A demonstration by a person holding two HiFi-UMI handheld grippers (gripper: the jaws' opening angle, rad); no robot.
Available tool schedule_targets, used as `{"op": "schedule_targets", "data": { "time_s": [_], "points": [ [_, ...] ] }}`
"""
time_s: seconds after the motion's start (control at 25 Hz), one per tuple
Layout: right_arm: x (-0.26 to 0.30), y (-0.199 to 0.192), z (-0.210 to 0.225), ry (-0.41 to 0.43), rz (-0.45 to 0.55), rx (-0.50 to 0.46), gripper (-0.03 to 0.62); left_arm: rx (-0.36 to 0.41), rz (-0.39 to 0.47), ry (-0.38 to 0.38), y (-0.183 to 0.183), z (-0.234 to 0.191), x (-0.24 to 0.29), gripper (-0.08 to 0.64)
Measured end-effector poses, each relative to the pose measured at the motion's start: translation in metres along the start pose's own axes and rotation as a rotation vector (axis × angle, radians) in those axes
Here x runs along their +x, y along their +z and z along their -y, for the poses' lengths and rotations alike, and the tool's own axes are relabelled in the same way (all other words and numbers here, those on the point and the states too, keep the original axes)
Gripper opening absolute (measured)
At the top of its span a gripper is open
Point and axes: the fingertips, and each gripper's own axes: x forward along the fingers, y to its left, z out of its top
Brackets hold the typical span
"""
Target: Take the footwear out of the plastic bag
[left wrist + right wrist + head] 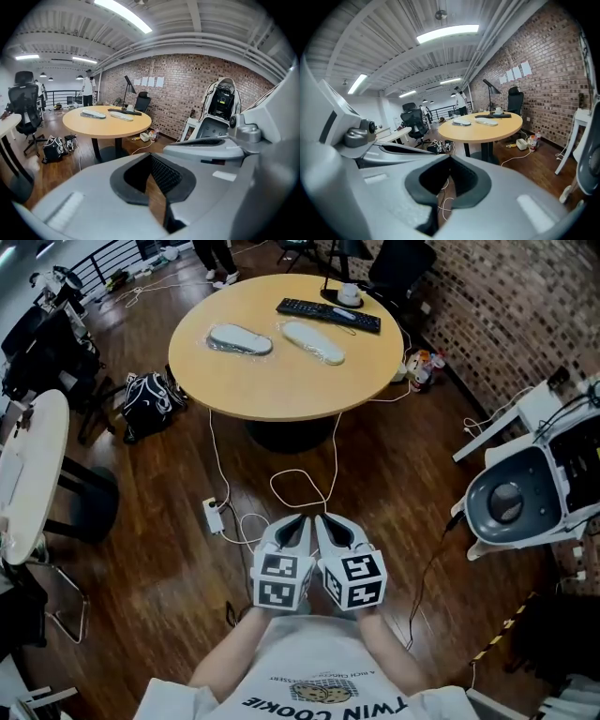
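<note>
Far left of the round table (pixel 281 390), a black bag (pixel 150 401) sits on the wooden floor, near the table's edge. On the left part of the tabletop lies a grey slipper (pixel 240 338) inside a clear plastic bag (pixel 214 341), flat and untouched. Just right of it, near the table's middle, lies a paler slipper (pixel 313 342), apart from the first; I cannot tell whether a bag covers it. Behind that one, toward the table's far edge, a black keyboard (pixel 328 315) lies at a slant.

I stand well back from the table with both tools close to my chest, side by side, touching. My left gripper (pixel 292 526) is clenched, its pads meeting at the tips with nothing between them. My right gripper (pixel 336 529) is clenched too and holds nothing. Both point toward the table. A white cable (pixel 300 479) loops over the floor between me and the table's base. Right of the table stands a white machine (pixel 525 493) by the brick wall.
</note>
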Motion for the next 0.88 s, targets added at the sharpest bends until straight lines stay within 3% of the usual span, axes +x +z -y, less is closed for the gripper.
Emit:
{"op": "schedule_targets", "data": {
  "time_s": [0.52,0.88],
  "points": [
    [0.066,0.035,0.001,-0.019,0.001,-0.031,0.002,-0.023,0.032,-0.019,0.033,-0.059,0.034,0.006],
    [0.140,0.076,0.058,0.038,0.025,-0.010,0.002,0.002,0.024,0.050,0.081,-0.096,0.111,0.006]
  ]
}}
